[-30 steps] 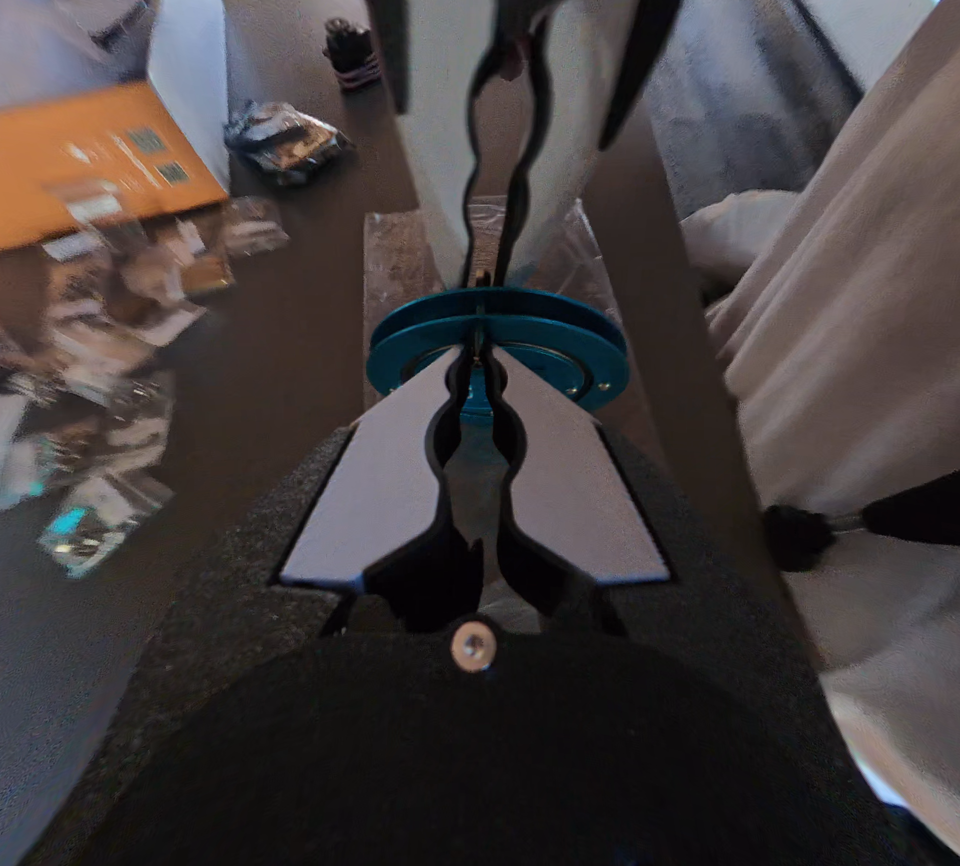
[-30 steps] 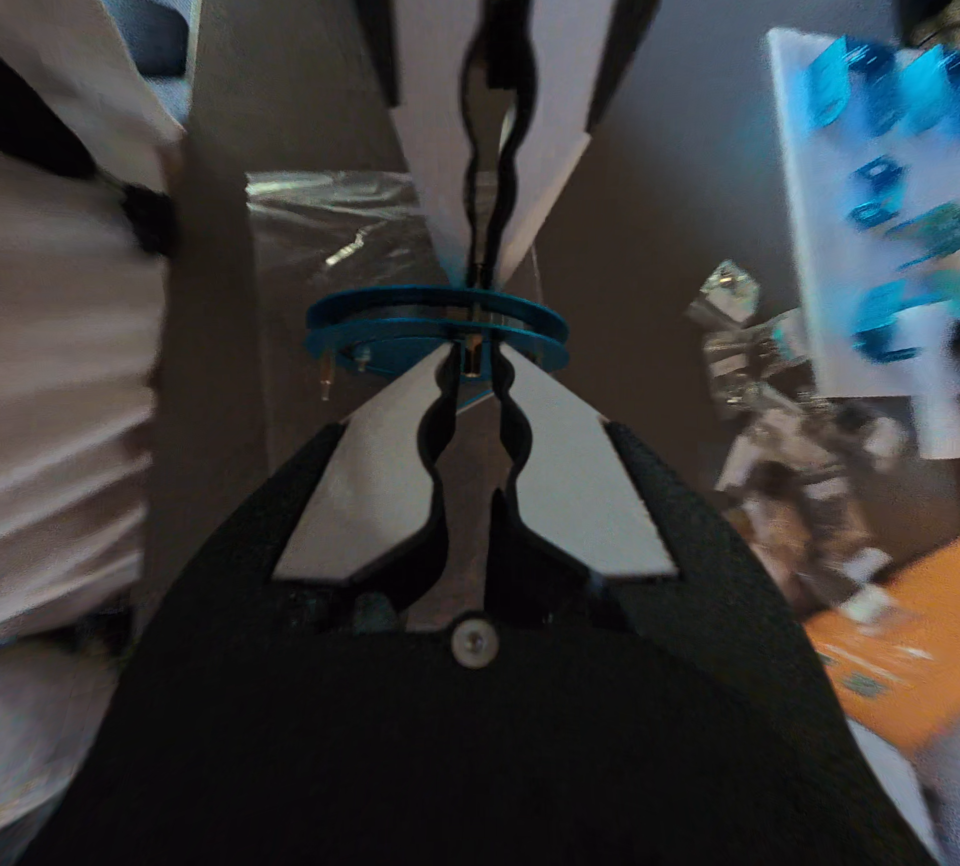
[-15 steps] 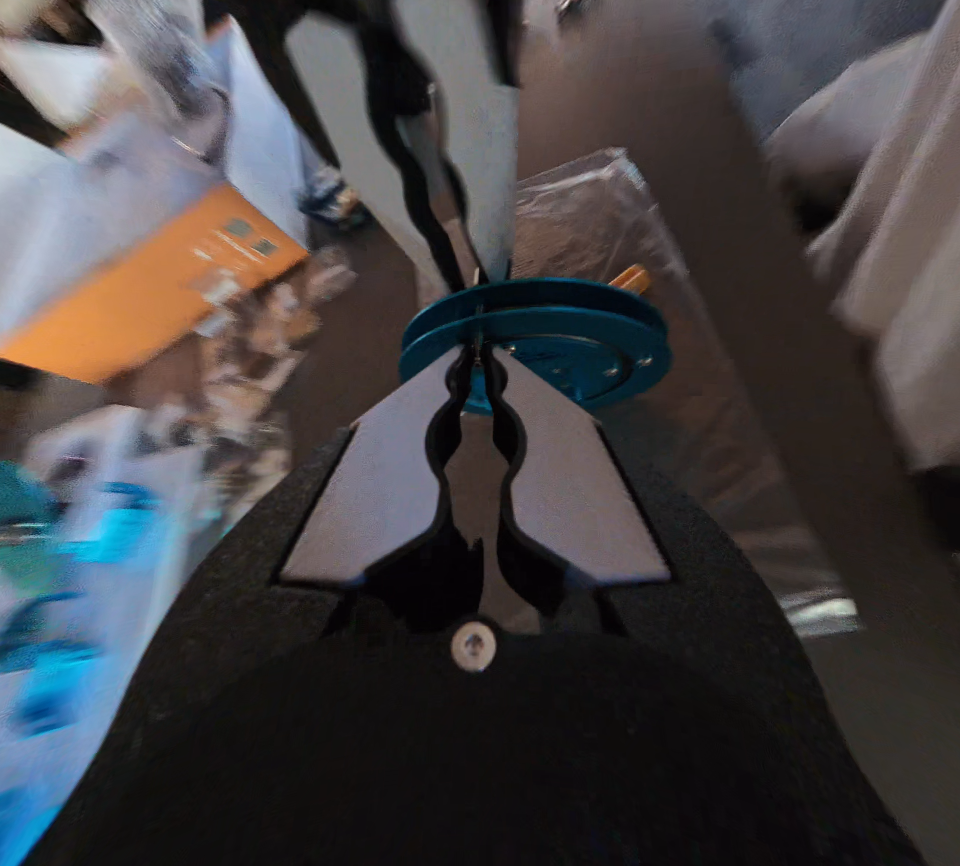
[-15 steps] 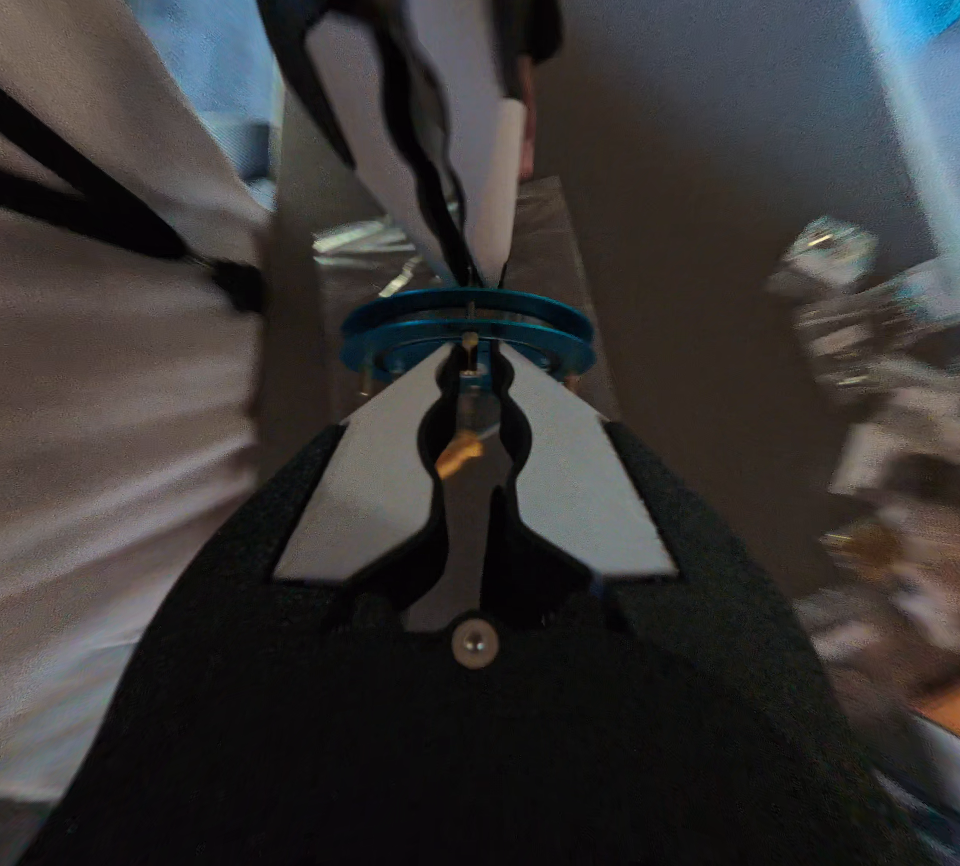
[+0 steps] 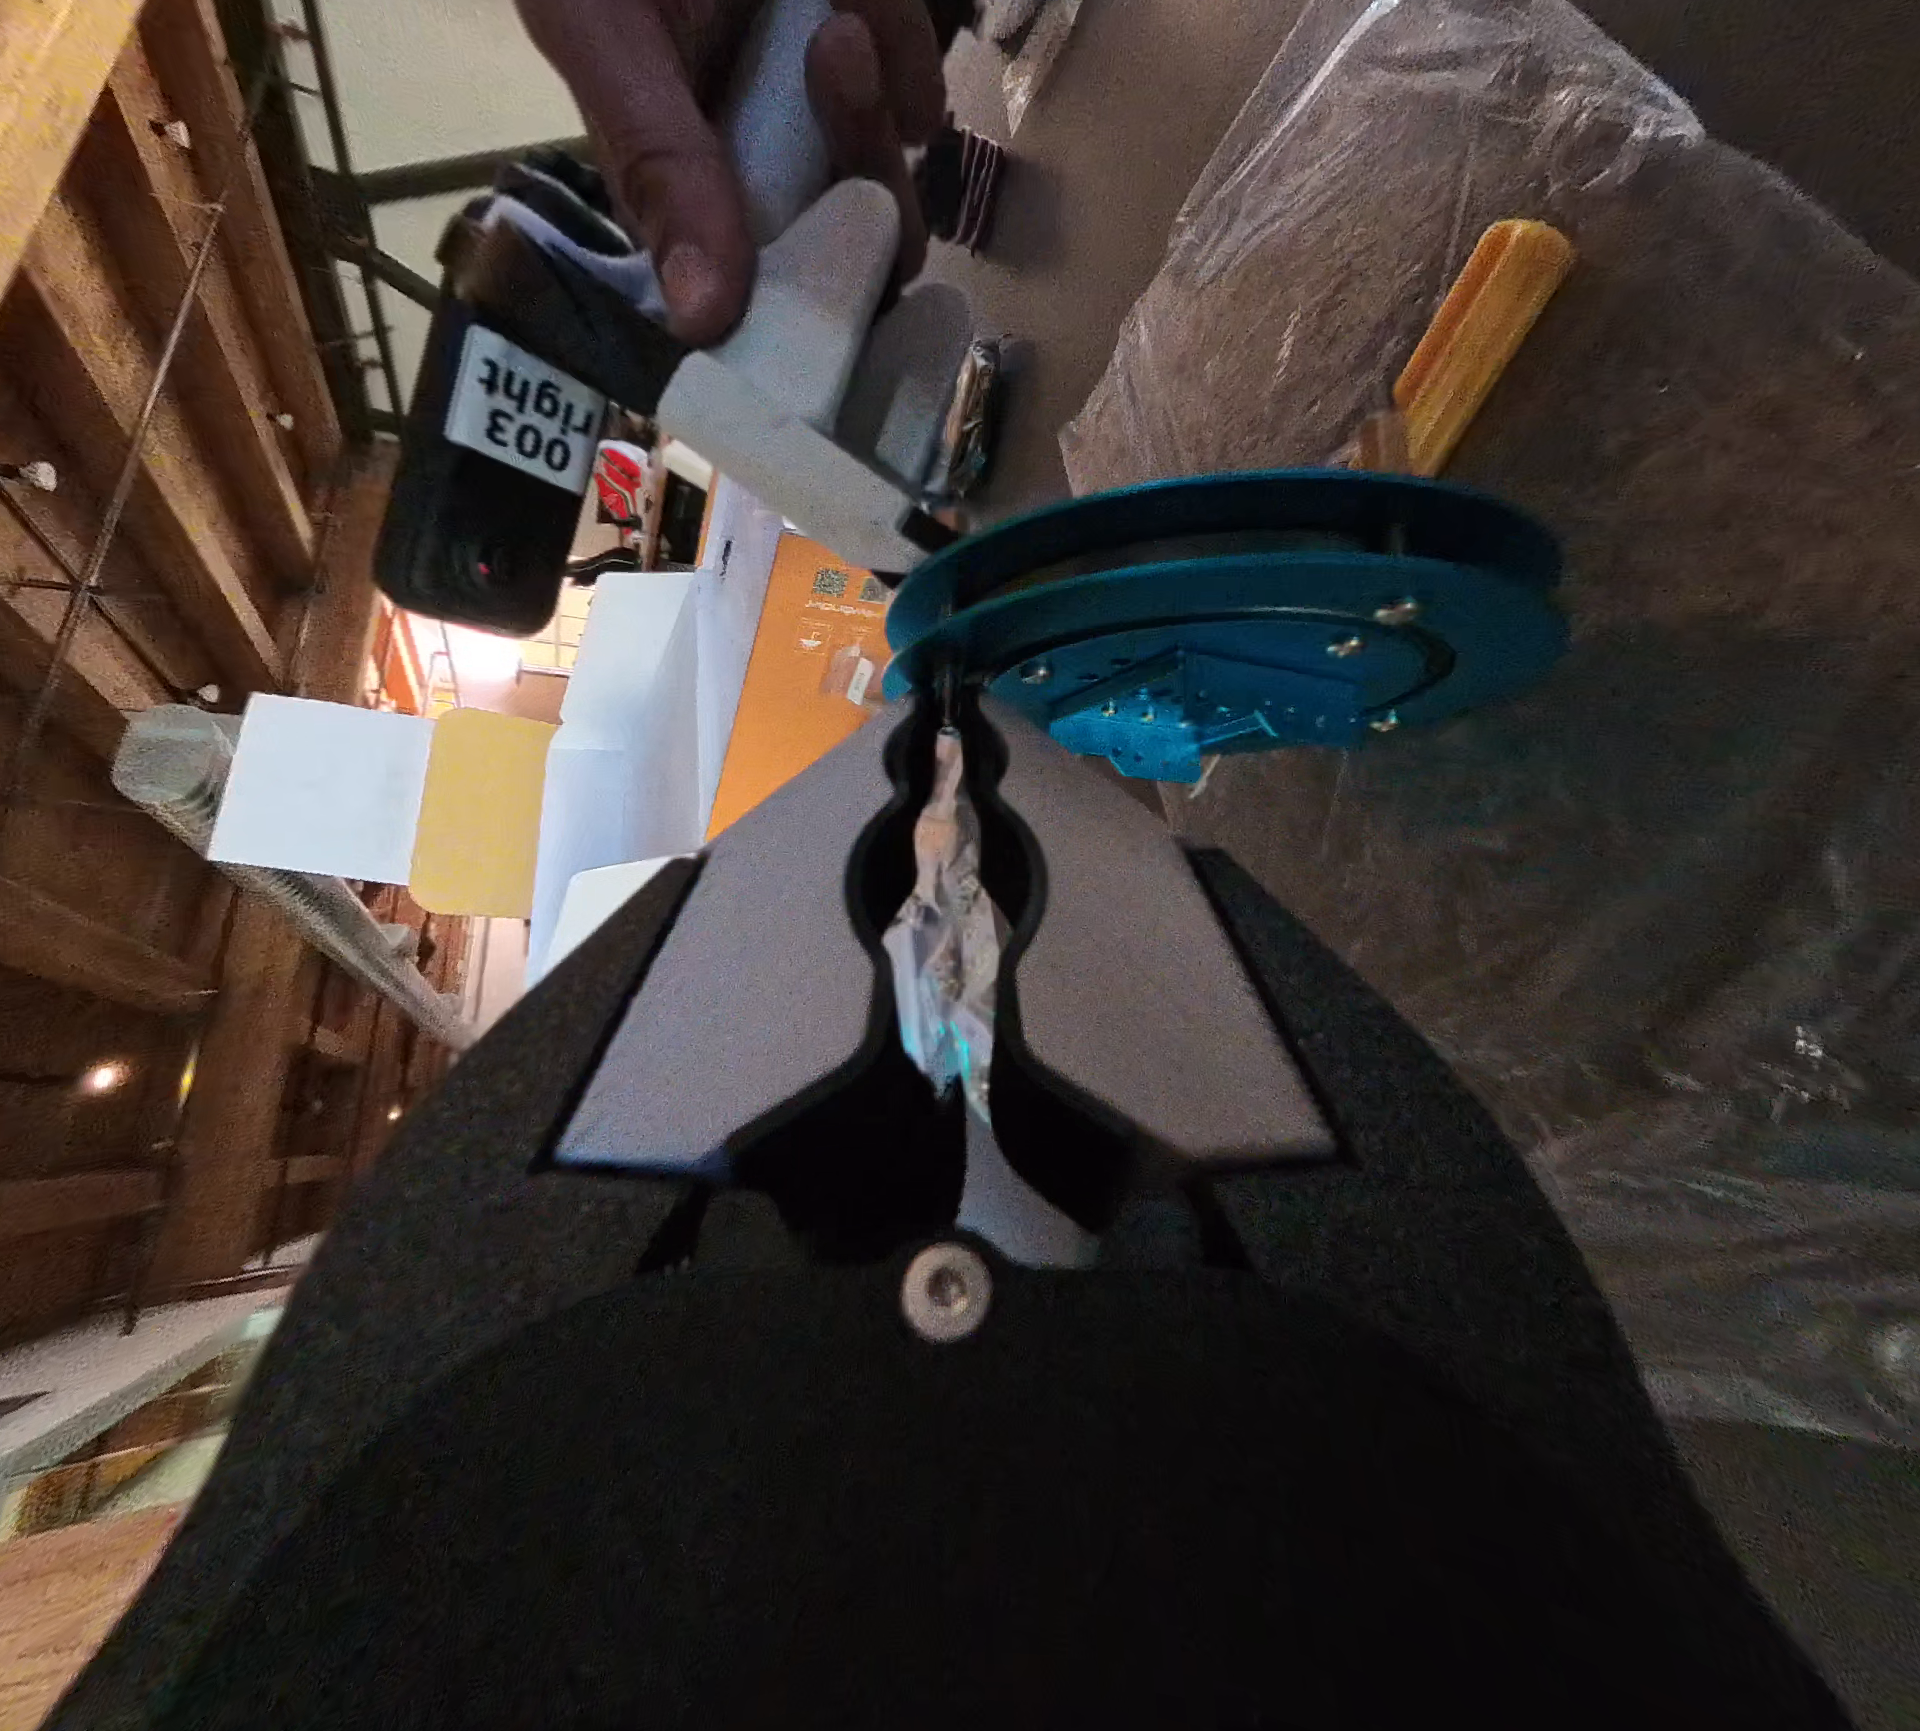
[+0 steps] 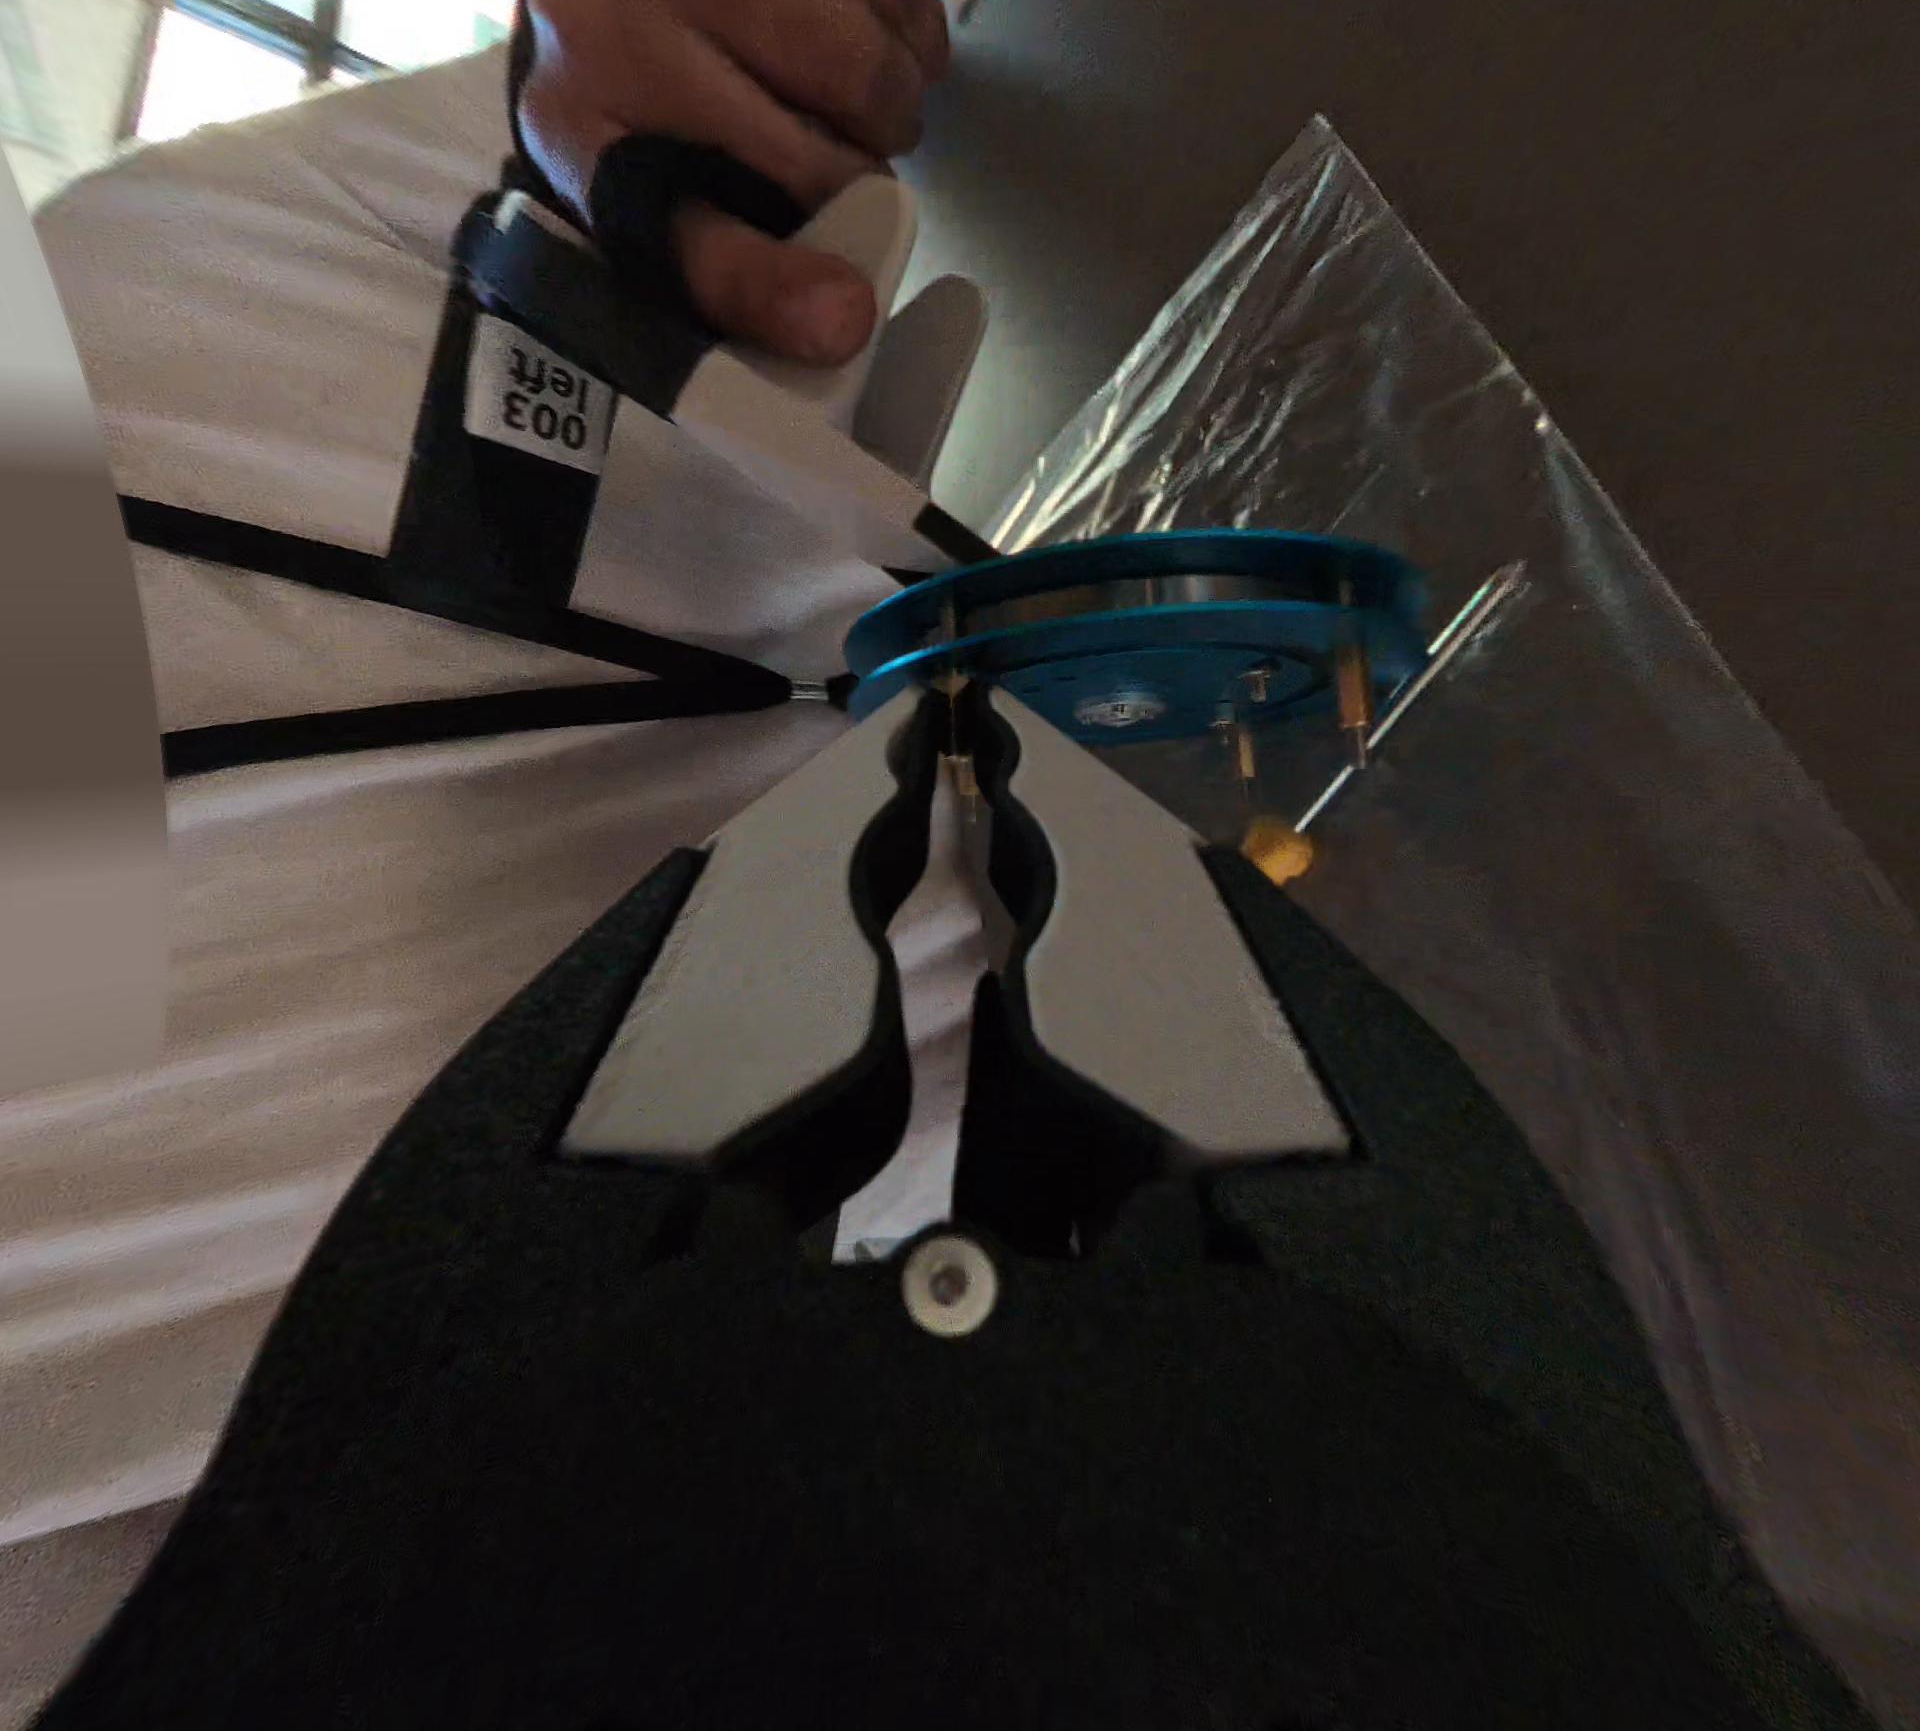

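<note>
A blue assembly of two round plates joined by brass standoffs (image 5: 1226, 601) hangs in the air between both grippers. My left gripper (image 5: 948, 707) is shut on its rim at one side. My right gripper (image 6: 954, 713) is shut on the opposite rim, at a brass standoff. The assembly also shows in the right wrist view (image 6: 1132, 632), tilted, with its underside and screws in sight. Each view shows the other gripper farther off, held in a hand (image 5: 675, 50). Below lies a clear plastic bag (image 5: 1382, 154) with a yellow-handled screwdriver (image 5: 1475, 341) on it.
The dark table (image 6: 1455, 19) carries the bag (image 6: 1455, 538) and screwdriver (image 6: 1382, 725). An orange and white box (image 5: 790, 642) and small foil packets (image 5: 966, 424) lie farther off. A person in a white garment (image 6: 312, 850) is close on the right gripper's left. Wooden ceiling beams (image 5: 125, 331) show at left.
Both grippers, still shut on the blue assembly, have lifted and rolled it sideways; the views now tilt steeply. The screwdriver has come into sight under it.
</note>
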